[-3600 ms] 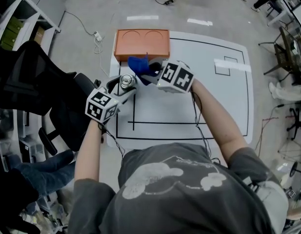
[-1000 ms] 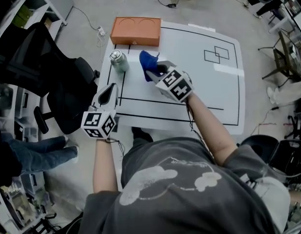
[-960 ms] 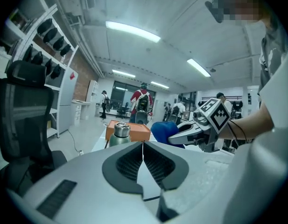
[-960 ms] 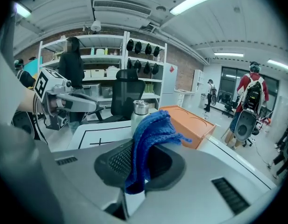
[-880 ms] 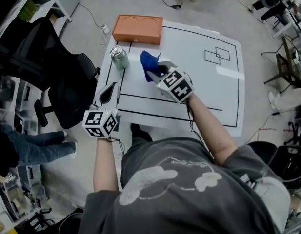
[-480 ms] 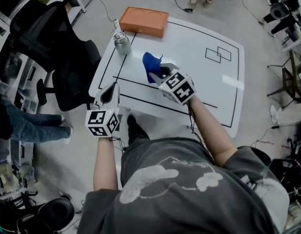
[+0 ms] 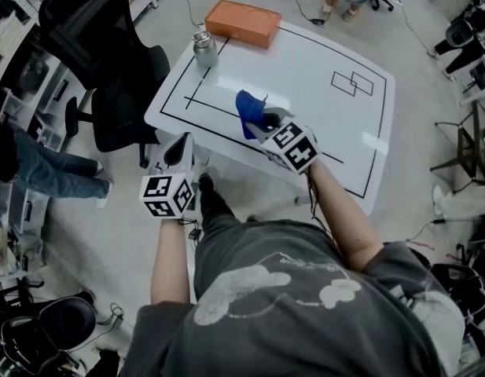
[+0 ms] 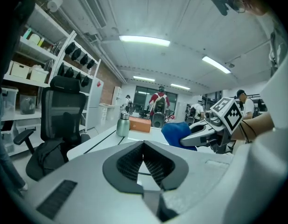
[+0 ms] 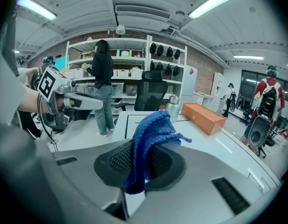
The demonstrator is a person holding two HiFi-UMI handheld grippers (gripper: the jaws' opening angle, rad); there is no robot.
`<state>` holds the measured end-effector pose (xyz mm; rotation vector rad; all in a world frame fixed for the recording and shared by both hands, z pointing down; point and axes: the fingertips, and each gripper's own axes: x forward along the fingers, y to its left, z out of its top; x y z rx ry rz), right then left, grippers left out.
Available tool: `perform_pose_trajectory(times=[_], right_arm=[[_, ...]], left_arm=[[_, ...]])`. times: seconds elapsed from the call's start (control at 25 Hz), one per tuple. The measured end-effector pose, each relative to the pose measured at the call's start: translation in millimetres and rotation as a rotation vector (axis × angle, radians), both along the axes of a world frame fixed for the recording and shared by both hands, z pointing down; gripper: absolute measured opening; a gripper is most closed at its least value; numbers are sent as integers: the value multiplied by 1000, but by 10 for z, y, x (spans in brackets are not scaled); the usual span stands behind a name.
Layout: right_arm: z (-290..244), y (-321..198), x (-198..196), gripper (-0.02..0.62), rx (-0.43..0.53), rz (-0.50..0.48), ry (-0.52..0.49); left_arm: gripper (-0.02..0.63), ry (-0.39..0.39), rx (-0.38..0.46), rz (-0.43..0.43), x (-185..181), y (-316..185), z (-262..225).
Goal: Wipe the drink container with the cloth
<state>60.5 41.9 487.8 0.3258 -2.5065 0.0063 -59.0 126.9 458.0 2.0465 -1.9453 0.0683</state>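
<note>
At the far left corner of a white table (image 7: 321,69) marked with black lines, the drink container (image 7: 203,48), a steel bottle, stands upright with its long axis vertical and its cap pointing up, just beside an orange box (image 7: 244,22). It is well apart from both grippers.

From the head view, the person's two bare forearms reach forward. The left one runs straight ahead and holds the left gripper (image 7: 178,141) off the table's near left edge, over the floor beside a black office chair (image 7: 101,38). The right forearm angles in over the near edge, and the right gripper (image 7: 263,121) carries the blue cloth (image 7: 248,113) above the tabletop, tilted somewhat downward.

Only the left gripper view settles that tool's jaws: they are pressed together with nothing between them, aimed nearly level across the table toward the bottle and box, with the cloth-bearing gripper at the right.

Only the right gripper view shows the pinch itself: the jaws clamp the cloth, which bunches above the tips and hangs down between the pads. It also shows the left gripper at the picture's left and a person standing by the shelves, which the head view does not.
</note>
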Motion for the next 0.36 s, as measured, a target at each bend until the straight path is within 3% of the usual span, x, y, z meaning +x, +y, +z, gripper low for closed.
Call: perform_pose_trajectory(times=[0.36], right_arm=[[52,361,189,43,-16,-40,-10]], left_arm=[[3,1,-10,-68,191,454,24]])
